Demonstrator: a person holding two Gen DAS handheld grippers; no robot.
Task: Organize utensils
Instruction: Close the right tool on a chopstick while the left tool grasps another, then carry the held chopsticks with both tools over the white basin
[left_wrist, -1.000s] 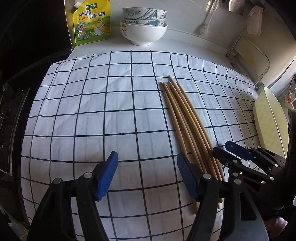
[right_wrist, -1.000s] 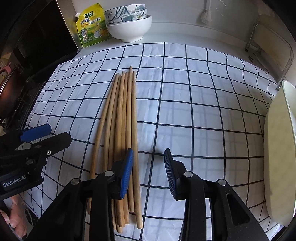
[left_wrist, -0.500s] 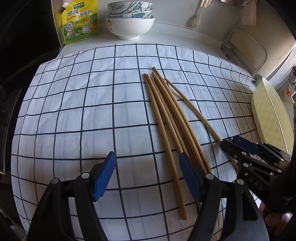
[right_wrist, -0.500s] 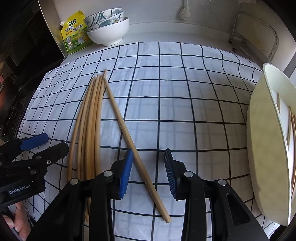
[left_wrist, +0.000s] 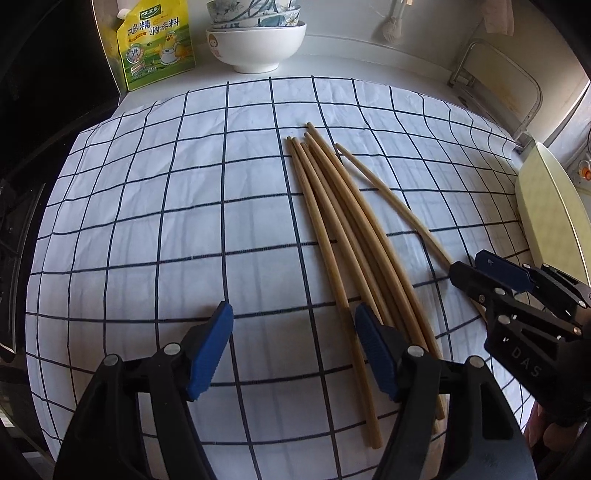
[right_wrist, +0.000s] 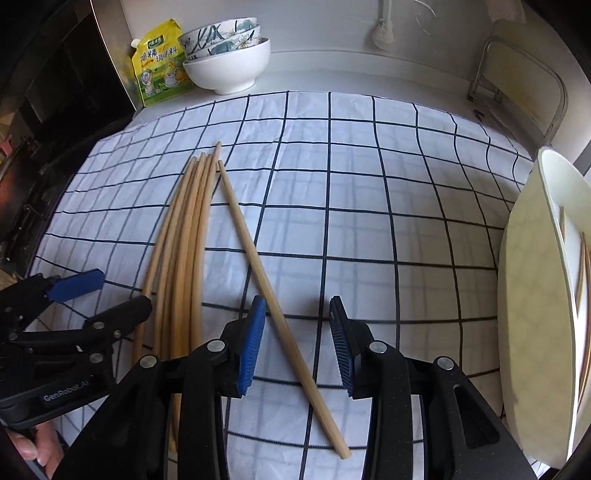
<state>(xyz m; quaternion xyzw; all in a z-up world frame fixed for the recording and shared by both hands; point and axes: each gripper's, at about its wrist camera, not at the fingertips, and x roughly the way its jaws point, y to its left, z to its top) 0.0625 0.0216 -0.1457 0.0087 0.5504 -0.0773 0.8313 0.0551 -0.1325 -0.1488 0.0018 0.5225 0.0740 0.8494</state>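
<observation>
Our right tongs (right_wrist: 297, 345) stand apart, straddling one stray chopstick (right_wrist: 258, 269) that lies on the checked cloth (right_wrist: 369, 221) over the bench — just beside the bundle of chopsticks (left_wrist: 343, 236). Our left tongs (left_wrist: 293, 352) gape too, gripping nothing.

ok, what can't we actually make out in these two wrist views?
- Near ends of the bundled chopsticks: left wrist view, hidden behind the left gripper.
- Near end of the lone chopstick: same view, hidden by the right gripper.
- What lies in the tray: right wrist view, cut off by the frame edge; only thin sticks show.
- Small print on the seasoning pouch: too small.
</observation>
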